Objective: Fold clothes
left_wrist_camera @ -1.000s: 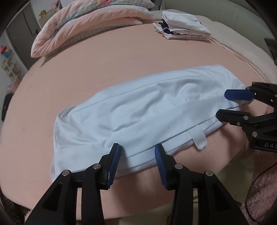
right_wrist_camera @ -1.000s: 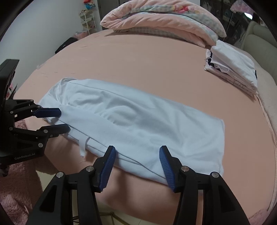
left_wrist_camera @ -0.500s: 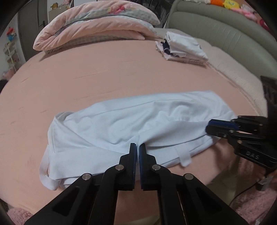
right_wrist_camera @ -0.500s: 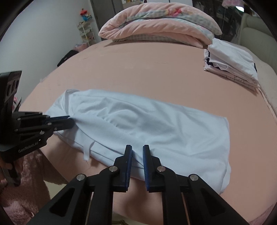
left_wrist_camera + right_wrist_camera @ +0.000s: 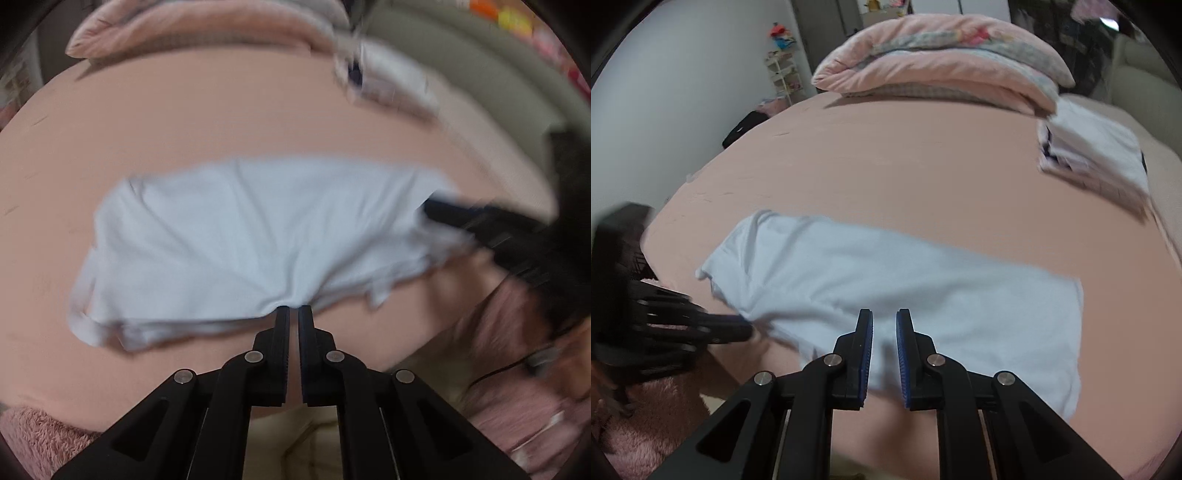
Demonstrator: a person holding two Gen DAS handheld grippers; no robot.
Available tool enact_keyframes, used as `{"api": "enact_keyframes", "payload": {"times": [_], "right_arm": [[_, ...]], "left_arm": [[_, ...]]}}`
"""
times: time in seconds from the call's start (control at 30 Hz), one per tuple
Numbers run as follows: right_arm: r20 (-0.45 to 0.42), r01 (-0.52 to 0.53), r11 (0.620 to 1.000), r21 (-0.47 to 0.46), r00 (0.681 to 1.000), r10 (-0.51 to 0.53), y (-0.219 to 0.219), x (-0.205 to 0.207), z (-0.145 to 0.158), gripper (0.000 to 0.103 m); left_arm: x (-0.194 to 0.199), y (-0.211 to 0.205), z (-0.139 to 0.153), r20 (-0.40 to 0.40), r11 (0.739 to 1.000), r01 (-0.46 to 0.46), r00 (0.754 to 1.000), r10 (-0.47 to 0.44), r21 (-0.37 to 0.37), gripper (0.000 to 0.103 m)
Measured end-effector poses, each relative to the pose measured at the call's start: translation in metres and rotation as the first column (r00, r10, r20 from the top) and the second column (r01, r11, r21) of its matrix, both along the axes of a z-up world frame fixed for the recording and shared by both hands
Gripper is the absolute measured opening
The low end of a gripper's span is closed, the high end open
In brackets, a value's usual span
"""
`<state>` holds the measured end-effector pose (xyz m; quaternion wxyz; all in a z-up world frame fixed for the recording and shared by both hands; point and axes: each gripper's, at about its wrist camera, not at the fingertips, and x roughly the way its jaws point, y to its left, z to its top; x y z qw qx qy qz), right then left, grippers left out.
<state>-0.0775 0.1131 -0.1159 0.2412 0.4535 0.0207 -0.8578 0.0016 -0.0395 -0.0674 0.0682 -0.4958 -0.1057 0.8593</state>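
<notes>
A pale blue garment [image 5: 258, 240] [image 5: 923, 295] lies lengthwise across the pink bed [image 5: 221, 110] [image 5: 886, 166]. My left gripper [image 5: 293, 312] is shut on its near edge, and the cloth bunches into folds at the fingertips. From the right wrist view this gripper [image 5: 746, 325] sits at the garment's left end. My right gripper [image 5: 884, 317] has the near edge between its blue pads; its jaws are opening slightly but still hold cloth. The left wrist view shows it [image 5: 428, 208] at the garment's right end, where the cloth hangs raised off the bed.
A stack of folded white clothes [image 5: 391, 81] [image 5: 1093, 155] sits at the far right of the bed. A rolled pink duvet [image 5: 203, 33] [image 5: 942, 62] lies at the far edge. A fluffy pink rug [image 5: 37, 435] [image 5: 646, 424] covers the floor below the near edge.
Both grippers went from open to closed on the garment's near edge. The left one then rose and drew the edge up and inward, so the cloth now bunches and the views blur.
</notes>
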Motion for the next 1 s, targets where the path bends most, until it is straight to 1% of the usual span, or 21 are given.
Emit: {"api": "enact_keyframes", "payload": {"times": [0.03, 0.07, 0.1, 0.13, 0.17, 0.2, 0.27, 0.3, 0.4, 0.47, 0.5, 0.57, 0.6, 0.63, 0.67, 0.7, 0.77, 0.8, 0.87, 0.93, 1.0], "right_arm": [[0.004, -0.009, 1.000, 0.005, 1.000, 0.009, -0.004, -0.004, -0.001, 0.022], [0.009, -0.017, 1.000, 0.010, 1.000, 0.017, -0.009, -0.008, -0.001, 0.025], [0.030, -0.031, 0.999, 0.026, 0.999, 0.030, -0.012, -0.012, -0.006, 0.028], [0.074, -0.051, 0.997, 0.056, 0.996, 0.047, -0.015, -0.014, -0.016, 0.028], [0.119, -0.073, 0.994, 0.085, 0.991, 0.063, -0.017, -0.016, -0.026, 0.028], [0.138, -0.090, 0.991, 0.101, 0.988, 0.076, -0.017, -0.015, -0.032, 0.028], [0.144, -0.102, 0.989, 0.104, 0.986, 0.087, -0.006, -0.009, -0.032, 0.025], [0.159, -0.106, 0.989, 0.099, 0.983, 0.090, 0.001, -0.006, -0.032, 0.024], [0.200, -0.103, 0.995, 0.015, 0.975, 0.098, 0.026, -0.003, -0.024, 0.025], [0.180, -0.104, 0.994, -0.024, 0.978, 0.106, 0.035, -0.001, -0.011, 0.028], [0.157, -0.097, 0.995, -0.028, 0.982, 0.100, 0.038, 0.000, -0.006, 0.028], [0.096, -0.009, 1.000, -0.023, 0.995, 0.011, 0.046, -0.001, 0.000, 0.031], [0.089, 0.045, 0.998, -0.032, 0.995, -0.042, 0.052, -0.004, -0.004, 0.037], [0.083, 0.099, 0.994, -0.041, 0.992, -0.096, 0.059, -0.007, -0.007, 0.038], [0.096, 0.146, 0.988, -0.045, 0.985, -0.141, 0.066, -0.011, -0.014, 0.038], [0.128, 0.174, 0.984, -0.030, 0.977, -0.169, 0.075, -0.014, -0.023, 0.038], [0.154, 0.198, 0.980, 0.006, 0.968, -0.197, 0.092, -0.014, -0.034, 0.035], [0.134, 0.204, 0.979, -0.003, 0.970, -0.201, 0.098, -0.011, -0.030, 0.035], [0.084, 0.230, 0.973, 0.007, 0.970, -0.230, 0.108, -0.007, -0.016, 0.038], [0.049, 0.250, 0.967, -0.043, 0.968, -0.247, 0.114, -0.012, -0.004, 0.038], [0.032, 0.284, 0.956, -0.077, 0.959, -0.282, 0.115, -0.023, 0.001, 0.039]], "left_arm": [[-0.001, -0.004, 0.008, -0.039, 1.000, -0.017, 0.999, 0.017, 0.008, 0.006], [-0.003, -0.007, 0.014, -0.074, 0.999, -0.040, 0.996, 0.040, -0.006, 0.008], [-0.007, -0.009, 0.015, -0.089, 0.997, -0.063, 0.994, 0.060, -0.038, 0.010], [-0.013, -0.010, 0.010, -0.069, 0.994, -0.078, 0.995, 0.073, -0.075, 0.011], [-0.020, -0.013, 0.002, -0.020, 0.991, -0.086, 0.996, 0.085, -0.098, 0.011], [-0.024, -0.018, -0.008, 0.041, 0.991, -0.094, 0.994, 0.098, -0.095, 0.011], [-0.025, -0.029, -0.028, 0.163, 0.992, -0.111, 0.979, 0.119, -0.056, 0.010], [-0.022, -0.033, -0.030, 0.181, 0.993, -0.112, 0.977, 0.117, -0.036, 0.010], [-0.014, -0.042, -0.021, 0.144, 0.993, -0.117, 0.982, 0.120, -0.028, 0.011], [-0.013, -0.044, -0.003, 0.067, 0.985, -0.159, 0.984, 0.163, -0.066, 0.011], [-0.015, -0.045, 0.003, 0.033, 0.984, -0.168, 0.985, 0.170, -0.052, 0.011], [-0.021, -0.046, 0.003, 0.014, 0.986, -0.168, 0.986, 0.168, 0.015, 0.011], [-0.025, -0.047, -0.001, 0.020, 0.985, -0.169, 0.986, 0.168, 0.037, 0.011], [-0.029, -0.049, -0.009, 0.050, 0.983, -0.182, 0.982, 0.181, 0.018, 0.011], [-0.031, -0.054, -0.018, 0.092, 0.978, -0.205, 0.974, 0.207, -0.031, 0.011], [-0.030, -0.061, -0.022, 0.115, 0.970, -0.236, 0.964, 0.240, -0.049, 0.011], [-0.022, -0.080, -0.018, 0.122, 0.947, -0.321, 0.939, 0.320, -0.014, 0.011], [-0.022, -0.085, -0.014, 0.111, 0.941, -0.338, 0.935, 0.336, -0.004, 0.011], [-0.028, -0.084, -0.003, 0.053, 0.949, -0.317, 0.947, 0.316, 0.000, 0.011], [-0.034, -0.083, 0.007, -0.005, 0.955, -0.295, 0.955, 0.295, 0.003, 0.011], [-0.047, -0.084, 0.005, -0.028, 0.962, -0.273, 0.962, 0.273, 0.000, 0.011]]}}
